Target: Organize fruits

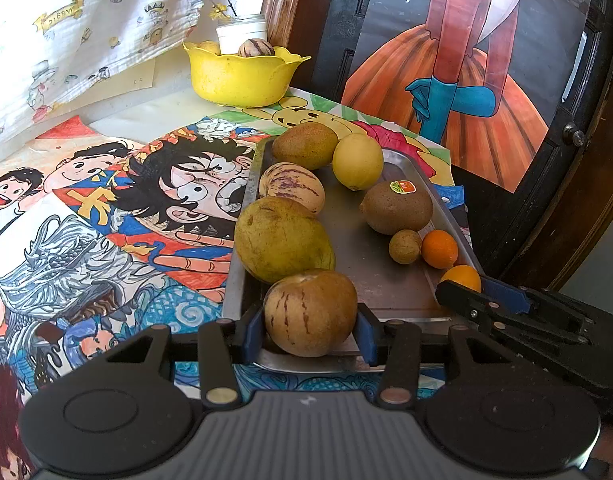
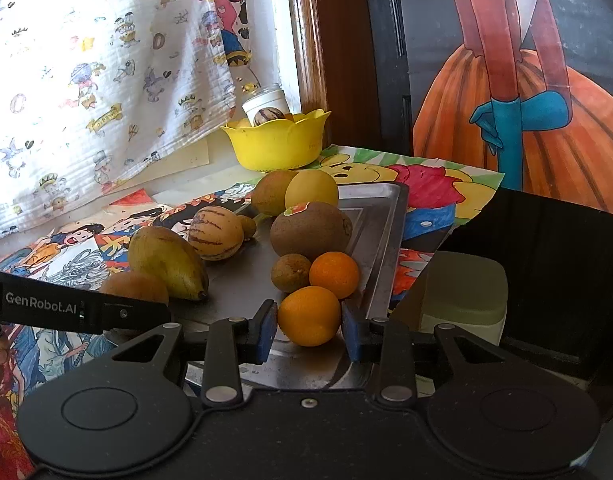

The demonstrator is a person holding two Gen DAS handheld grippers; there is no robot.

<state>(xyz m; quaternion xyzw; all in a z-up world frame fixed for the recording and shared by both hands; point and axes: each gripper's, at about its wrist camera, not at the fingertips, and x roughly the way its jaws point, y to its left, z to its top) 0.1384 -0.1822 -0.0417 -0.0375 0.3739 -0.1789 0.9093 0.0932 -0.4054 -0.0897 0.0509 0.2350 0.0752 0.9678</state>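
Note:
A metal tray (image 1: 386,284) holds several fruits. At its near end my left gripper (image 1: 309,334) is shut on a tan striped melon (image 1: 310,312), with a blue pad against each side. At the near right corner my right gripper (image 2: 309,330) is shut on an orange (image 2: 309,316), which also shows as the orange (image 1: 462,276) in the left wrist view. Loose in the tray lie a green mango (image 1: 282,240), another striped melon (image 1: 292,186), a lemon (image 1: 357,162), a stickered kiwi (image 1: 398,208), a small brown fruit (image 1: 405,247) and a small orange (image 1: 439,249).
A yellow bowl (image 1: 238,76) stands behind the tray with a striped melon and a yellow fruit in it, and a white jar (image 1: 242,32) behind that. Cartoon drawings cover the table (image 1: 106,220). A patterned cloth hangs at the back left. The table edge drops off right of the tray.

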